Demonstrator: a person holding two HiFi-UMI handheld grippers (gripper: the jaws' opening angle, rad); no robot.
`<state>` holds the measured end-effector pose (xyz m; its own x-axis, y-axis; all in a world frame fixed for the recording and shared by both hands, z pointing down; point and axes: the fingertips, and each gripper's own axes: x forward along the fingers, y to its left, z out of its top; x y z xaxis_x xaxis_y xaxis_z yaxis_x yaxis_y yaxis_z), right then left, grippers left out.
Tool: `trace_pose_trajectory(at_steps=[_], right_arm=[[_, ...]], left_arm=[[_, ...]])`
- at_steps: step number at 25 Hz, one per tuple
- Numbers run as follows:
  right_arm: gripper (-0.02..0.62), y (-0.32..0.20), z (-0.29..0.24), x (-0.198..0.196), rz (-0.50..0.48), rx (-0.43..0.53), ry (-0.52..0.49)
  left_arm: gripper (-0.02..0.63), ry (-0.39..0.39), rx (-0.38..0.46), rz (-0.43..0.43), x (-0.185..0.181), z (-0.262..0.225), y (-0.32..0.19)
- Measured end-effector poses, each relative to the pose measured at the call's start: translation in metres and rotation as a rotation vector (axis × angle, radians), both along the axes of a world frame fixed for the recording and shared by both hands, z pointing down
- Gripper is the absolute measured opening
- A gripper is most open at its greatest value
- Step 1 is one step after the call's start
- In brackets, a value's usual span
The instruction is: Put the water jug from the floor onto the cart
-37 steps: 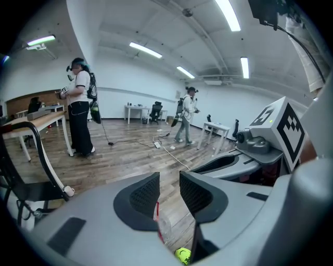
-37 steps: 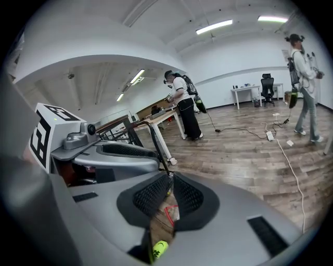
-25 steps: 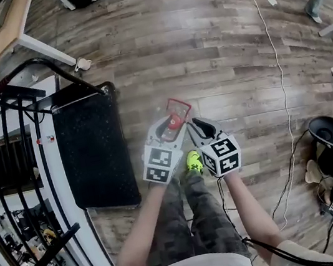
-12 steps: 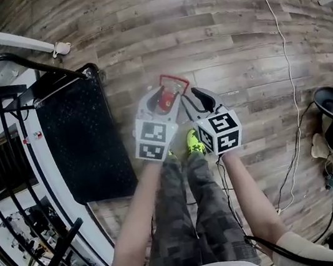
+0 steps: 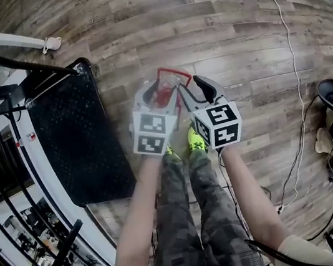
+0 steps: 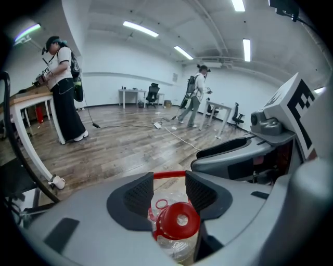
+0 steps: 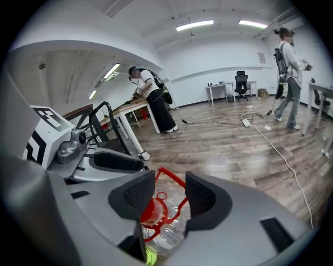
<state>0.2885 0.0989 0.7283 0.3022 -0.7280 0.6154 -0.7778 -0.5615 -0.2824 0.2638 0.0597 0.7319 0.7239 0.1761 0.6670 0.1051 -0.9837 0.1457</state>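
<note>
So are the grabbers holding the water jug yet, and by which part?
Nothing is held. The left gripper and right gripper are opening their fingers over the water jug; it shows between them, not gripped.

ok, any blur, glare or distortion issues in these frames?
Head view: fisheye bows the floor planks. Left gripper view: dark vignetted corners, ceiling lights blown out, clear water jug hard to read up close. Right gripper view: same vignette, heavy barrel warp.
</note>
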Motion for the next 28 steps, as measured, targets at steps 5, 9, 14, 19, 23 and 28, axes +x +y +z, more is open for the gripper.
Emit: trace_pose_trajectory(at_steps=[5, 9, 14, 19, 23, 28], right_arm=[[0.178, -0.006, 0.019, 0.0, 0.012, -0.025, 0.011], [0.184, -0.009, 0.035, 0.004, 0.041, -0.059, 0.015], [0.189, -0.004, 0.058, 0.01, 0.088, -0.112, 0.004], [0.189, -0.002, 0.075, 0.009, 0.091, -0.128, -0.032], [0.189, -0.004, 0.084, 0.015, 0.102, -0.122, -0.067], [0.189, -0.008, 0.096, 0.02, 0.101, -0.138, -0.076]], left_arm=[[0.175, -0.015, 0.002, -0.015, -0.002, 0.021, -0.009], [0.189, -0.022, 0.004, -0.016, 0.005, 0.038, -0.017], [0.199, -0.032, -0.004, -0.001, 0.017, 0.055, -0.02], [0.206, -0.059, -0.028, 0.003, 0.018, 0.072, -0.022], [0.207, -0.07, -0.033, 0.005, 0.022, 0.08, -0.028], [0.207, -0.077, -0.05, 0.004, 0.031, 0.09, -0.031]])
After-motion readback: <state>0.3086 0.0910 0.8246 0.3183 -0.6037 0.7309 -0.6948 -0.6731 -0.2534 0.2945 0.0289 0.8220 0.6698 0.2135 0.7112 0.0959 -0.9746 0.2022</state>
